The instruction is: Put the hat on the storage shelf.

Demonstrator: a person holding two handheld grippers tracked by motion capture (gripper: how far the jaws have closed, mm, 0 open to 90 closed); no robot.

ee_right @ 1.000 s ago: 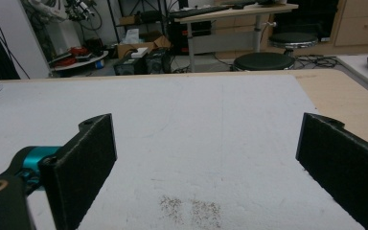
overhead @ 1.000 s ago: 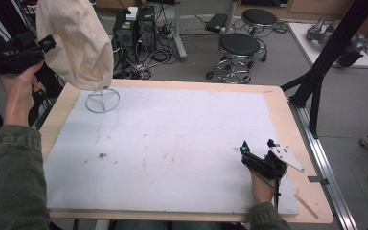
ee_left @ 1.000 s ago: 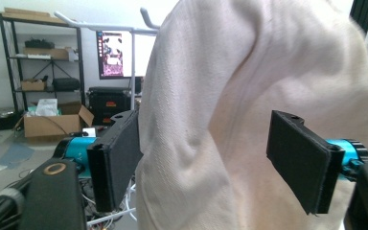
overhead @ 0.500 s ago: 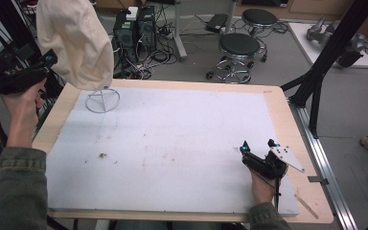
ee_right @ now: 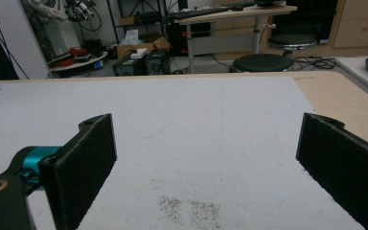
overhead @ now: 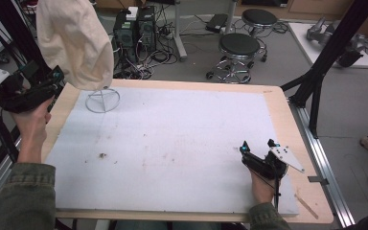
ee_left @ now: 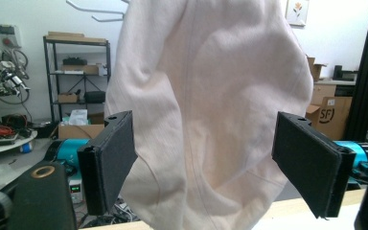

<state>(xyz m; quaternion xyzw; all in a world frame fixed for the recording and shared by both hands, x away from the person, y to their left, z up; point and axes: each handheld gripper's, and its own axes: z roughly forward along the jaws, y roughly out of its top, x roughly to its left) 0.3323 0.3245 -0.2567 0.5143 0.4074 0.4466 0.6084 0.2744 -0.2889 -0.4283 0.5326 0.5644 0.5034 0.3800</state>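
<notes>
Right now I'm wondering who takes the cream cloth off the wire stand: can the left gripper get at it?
Probably yes. The left gripper has open jaws facing the cream cloth, with nothing between them.

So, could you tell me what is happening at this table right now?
A person holds a tool in each hand. The left tool is beside the table's far left corner, pointed at a cream garment that hangs on a wire stand. Its jaws have just been opening, and in the left gripper view the cloth hangs beyond them, not pinched. The right tool rests open on the white mat near the right edge, holding nothing.
</notes>
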